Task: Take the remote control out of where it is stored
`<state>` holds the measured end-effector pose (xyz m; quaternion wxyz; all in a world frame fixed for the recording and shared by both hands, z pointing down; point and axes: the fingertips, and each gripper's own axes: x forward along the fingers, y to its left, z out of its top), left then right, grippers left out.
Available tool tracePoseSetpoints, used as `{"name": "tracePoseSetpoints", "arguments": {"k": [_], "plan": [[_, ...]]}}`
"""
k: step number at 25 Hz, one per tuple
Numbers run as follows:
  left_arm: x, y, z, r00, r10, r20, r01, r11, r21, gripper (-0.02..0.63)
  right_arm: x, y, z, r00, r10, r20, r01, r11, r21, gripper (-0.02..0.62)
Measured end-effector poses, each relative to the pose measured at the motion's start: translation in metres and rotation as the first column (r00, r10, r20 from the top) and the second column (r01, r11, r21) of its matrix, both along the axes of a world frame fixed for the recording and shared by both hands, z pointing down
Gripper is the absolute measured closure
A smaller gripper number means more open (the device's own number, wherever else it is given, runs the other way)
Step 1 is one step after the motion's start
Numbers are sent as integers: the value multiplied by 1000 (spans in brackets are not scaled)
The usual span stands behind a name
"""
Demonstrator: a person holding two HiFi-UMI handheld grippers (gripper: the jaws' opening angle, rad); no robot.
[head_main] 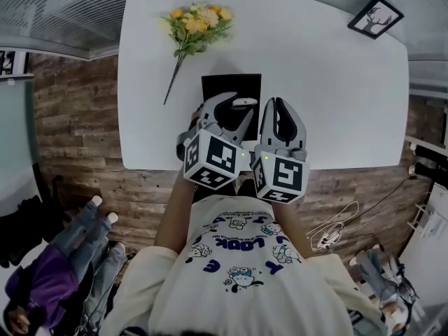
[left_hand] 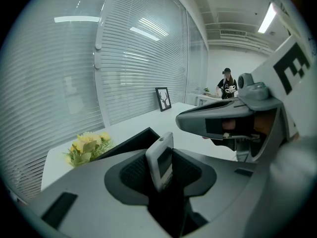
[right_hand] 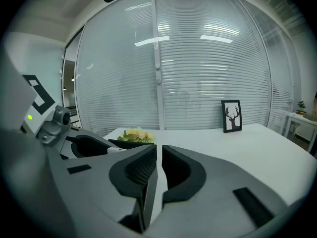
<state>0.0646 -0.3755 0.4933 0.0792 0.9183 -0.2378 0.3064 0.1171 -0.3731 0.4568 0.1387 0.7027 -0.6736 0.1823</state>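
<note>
- Head view, left to right: a bunch of flowers (head_main: 197,23) lies at the far left of the white table (head_main: 336,96). A black box (head_main: 231,82) sits mid-table. Your left gripper (head_main: 236,107) is over the box's near edge, and your right gripper (head_main: 278,103) is just beside it. A framed picture (head_main: 375,17) is at the far right corner.
- Left gripper view: this view alone gives the grip. The pads are closed on the remote control (left_hand: 161,157), held on edge between them, with the box rim just behind. A person (left_hand: 227,85) stands far off, in this view only.
- Right gripper view: the jaws are a narrow slit apart with nothing between them. The picture stands upright here.
</note>
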Motion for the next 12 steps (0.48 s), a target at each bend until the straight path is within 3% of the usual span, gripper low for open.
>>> {"name": "tracePoseSetpoints", "arguments": {"k": [12], "plan": [[3, 8, -5, 998, 53, -41, -52, 998, 36, 514, 8, 8, 3, 1000, 15, 1, -15, 1000, -5, 545]]}}
